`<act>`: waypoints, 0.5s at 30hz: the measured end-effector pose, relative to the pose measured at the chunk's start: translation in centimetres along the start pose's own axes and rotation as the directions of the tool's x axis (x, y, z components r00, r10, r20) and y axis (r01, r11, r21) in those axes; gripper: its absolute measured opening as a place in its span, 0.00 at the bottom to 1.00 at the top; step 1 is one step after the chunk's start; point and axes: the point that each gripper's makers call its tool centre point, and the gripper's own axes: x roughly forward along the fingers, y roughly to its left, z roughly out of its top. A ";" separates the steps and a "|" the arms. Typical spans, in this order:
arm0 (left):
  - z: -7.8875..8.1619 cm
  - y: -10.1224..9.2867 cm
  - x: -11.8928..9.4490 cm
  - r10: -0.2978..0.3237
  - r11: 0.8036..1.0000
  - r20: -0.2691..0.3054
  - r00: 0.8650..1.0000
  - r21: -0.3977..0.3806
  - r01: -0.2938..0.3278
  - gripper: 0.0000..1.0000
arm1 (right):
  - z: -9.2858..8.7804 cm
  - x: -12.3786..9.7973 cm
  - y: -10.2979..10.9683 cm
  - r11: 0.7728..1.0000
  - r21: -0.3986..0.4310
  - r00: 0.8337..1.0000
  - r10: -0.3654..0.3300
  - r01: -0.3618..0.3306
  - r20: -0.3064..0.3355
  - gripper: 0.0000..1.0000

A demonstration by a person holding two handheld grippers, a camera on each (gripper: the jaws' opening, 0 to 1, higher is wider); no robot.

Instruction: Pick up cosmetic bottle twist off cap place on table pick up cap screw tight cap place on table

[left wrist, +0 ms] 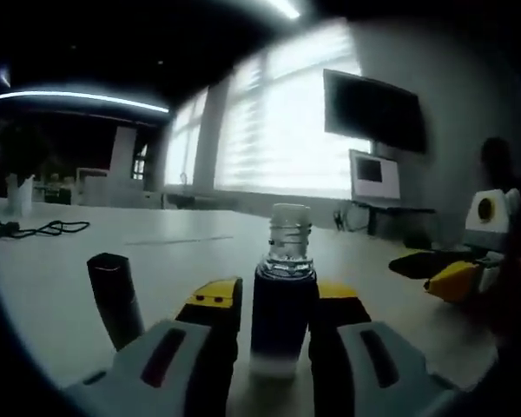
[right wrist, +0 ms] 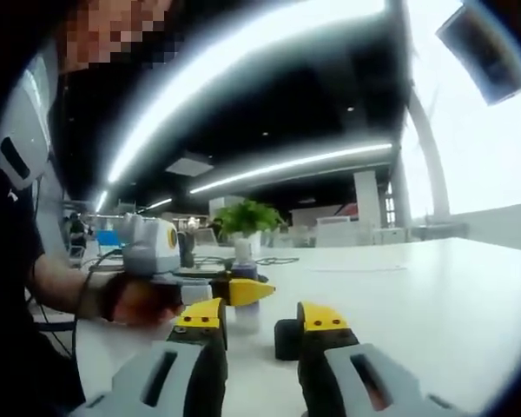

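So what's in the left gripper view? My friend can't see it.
The left gripper is clamped on a dark cosmetic bottle standing upright on a white table, its clear threaded neck bare. A dark cap stands to its left, and the other gripper shows at the right edge.

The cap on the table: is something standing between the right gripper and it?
Nothing visible does. The cap sits on the table just ahead of the right gripper, in the gap between its open jaws. The bottle, held by the left gripper, stands behind it.
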 end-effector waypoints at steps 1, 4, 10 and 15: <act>0.0 0.0 0.0 -0.003 1.000 0.000 1.000 0.000 0.003 0.18 | 0.0 0.0 0.0 1.000 -0.001 1.000 0.001 -0.001 0.000 0.25; -0.2 0.0 0.1 -0.002 1.000 -0.008 1.000 0.004 0.002 0.16 | 0.0 0.0 0.0 1.000 -0.003 1.000 -0.001 0.001 0.001 0.24; -0.2 0.1 0.2 -0.010 1.000 -0.010 1.000 0.003 0.010 0.15 | -0.1 -0.1 -0.1 1.000 -0.007 1.000 -0.003 0.003 0.000 0.24; -0.1 -0.2 -0.3 -0.043 0.998 -0.007 0.999 -0.042 0.042 0.14 | 0.0 -0.1 -0.1 1.000 -0.005 1.000 -0.004 0.004 0.003 0.24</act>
